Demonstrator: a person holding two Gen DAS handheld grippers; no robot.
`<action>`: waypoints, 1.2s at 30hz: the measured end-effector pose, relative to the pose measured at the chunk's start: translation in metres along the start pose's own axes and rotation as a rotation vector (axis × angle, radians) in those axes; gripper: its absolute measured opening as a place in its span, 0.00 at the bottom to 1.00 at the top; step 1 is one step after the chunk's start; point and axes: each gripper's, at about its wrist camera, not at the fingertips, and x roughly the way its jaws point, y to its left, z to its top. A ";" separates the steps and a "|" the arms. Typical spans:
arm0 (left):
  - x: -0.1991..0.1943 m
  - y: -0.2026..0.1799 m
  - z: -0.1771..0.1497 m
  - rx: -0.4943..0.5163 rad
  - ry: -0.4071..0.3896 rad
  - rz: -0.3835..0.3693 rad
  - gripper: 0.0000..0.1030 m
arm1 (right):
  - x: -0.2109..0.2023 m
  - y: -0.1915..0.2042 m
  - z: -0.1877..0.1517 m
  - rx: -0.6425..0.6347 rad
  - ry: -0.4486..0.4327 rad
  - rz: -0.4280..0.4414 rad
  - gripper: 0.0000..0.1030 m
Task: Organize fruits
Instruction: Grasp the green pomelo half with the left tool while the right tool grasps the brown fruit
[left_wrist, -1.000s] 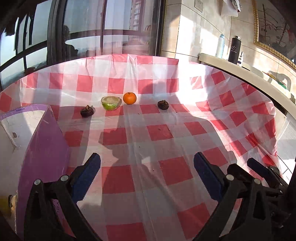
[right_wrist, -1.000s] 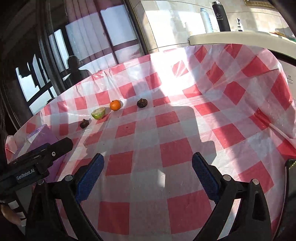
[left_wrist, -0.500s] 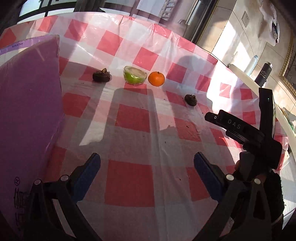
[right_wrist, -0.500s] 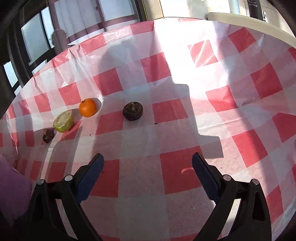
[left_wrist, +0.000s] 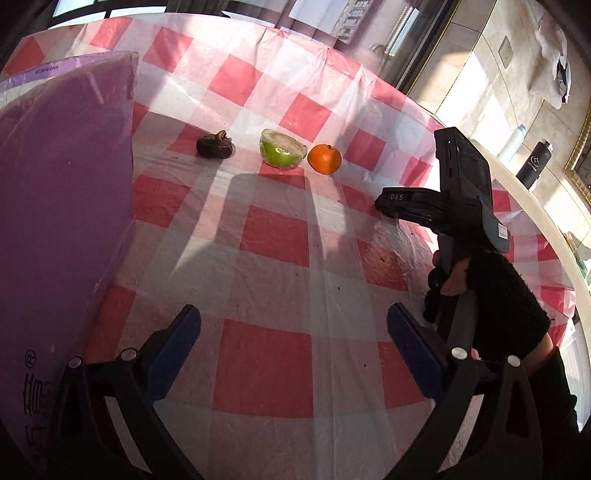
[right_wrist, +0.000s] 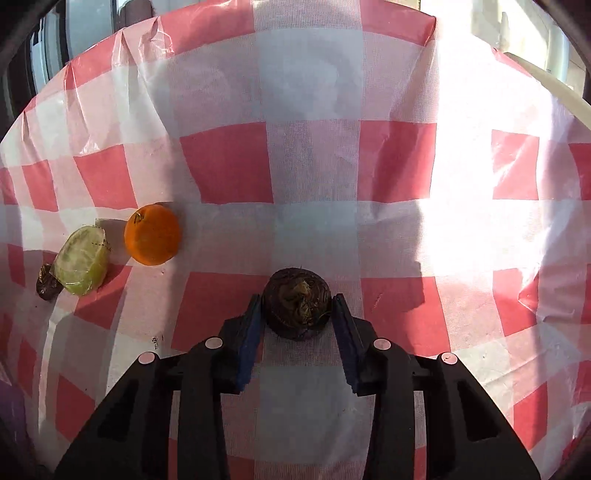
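On the red-and-white checked cloth lie a dark brown fruit (left_wrist: 214, 146), a green half fruit (left_wrist: 283, 149) and an orange (left_wrist: 324, 159) in a row. My left gripper (left_wrist: 293, 326) is open and empty, well short of them. In the right wrist view a second dark round fruit (right_wrist: 298, 303) sits between the blue pads of my right gripper (right_wrist: 297, 301), which has closed in on it; the pads stand at its sides. The orange (right_wrist: 152, 234), green half (right_wrist: 82, 265) and other dark fruit (right_wrist: 47, 285) lie to its left.
A purple box (left_wrist: 62, 206) stands at the left edge of the left wrist view. The right gripper's body and the gloved hand (left_wrist: 491, 291) fill its right side. A counter with bottles (left_wrist: 533, 162) runs behind the table.
My right gripper has moved forward and down to the right-hand dark fruit and narrowed its jaws around it. My left gripper has shifted slightly, still open.
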 end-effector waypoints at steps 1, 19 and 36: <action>0.000 0.000 0.000 0.000 0.000 0.001 0.98 | -0.007 -0.004 -0.006 0.020 -0.012 0.039 0.36; 0.062 -0.030 0.044 0.065 0.110 0.219 0.98 | -0.064 -0.068 -0.079 0.379 -0.164 0.340 0.36; 0.175 -0.035 0.153 0.198 0.080 0.360 0.57 | -0.061 -0.069 -0.082 0.372 -0.135 0.342 0.36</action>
